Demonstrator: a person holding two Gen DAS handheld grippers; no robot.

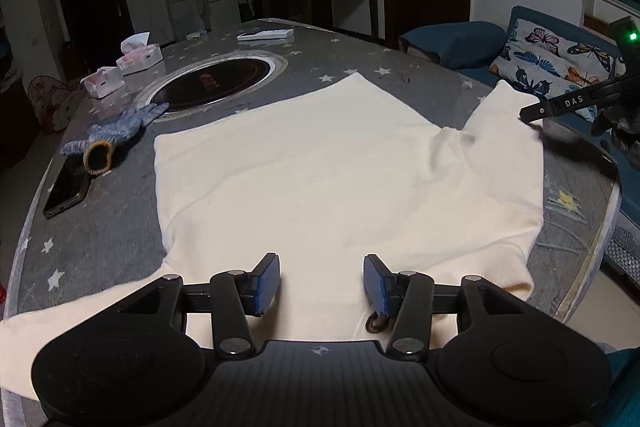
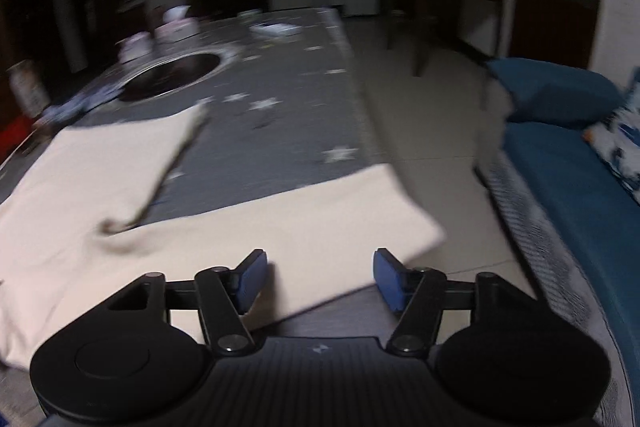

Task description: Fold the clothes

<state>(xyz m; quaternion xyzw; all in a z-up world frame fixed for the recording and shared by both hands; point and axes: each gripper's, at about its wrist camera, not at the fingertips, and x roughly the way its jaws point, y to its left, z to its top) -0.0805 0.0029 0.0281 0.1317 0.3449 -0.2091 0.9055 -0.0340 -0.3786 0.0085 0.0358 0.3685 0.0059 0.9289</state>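
Observation:
A cream garment (image 1: pixel 320 179) lies spread flat on the grey star-patterned table (image 1: pixel 100 235). One sleeve (image 1: pixel 508 131) reaches toward the right table edge, and another trails off at the near left. My left gripper (image 1: pixel 322 281) hovers open over the garment's near edge, with the cloth lying flat under the gap between its blue pads. At the right, a black finger (image 1: pixel 536 113) of my right gripper sits at the sleeve's end. The right wrist view is blurred. There my right gripper (image 2: pixel 320 279) stands open over the sleeve (image 2: pixel 320 219), which lies between the pads without being pinched.
A blue knit glove (image 1: pixel 116 135) and a dark phone (image 1: pixel 66 193) lie left of the garment. Behind it are a round inset cooktop (image 1: pixel 220 83), tissue boxes (image 1: pixel 140 55) and a flat white box (image 1: pixel 266 35). A blue sofa (image 2: pixel 580 195) with a butterfly cushion (image 1: pixel 556 63) stands beyond the right table edge.

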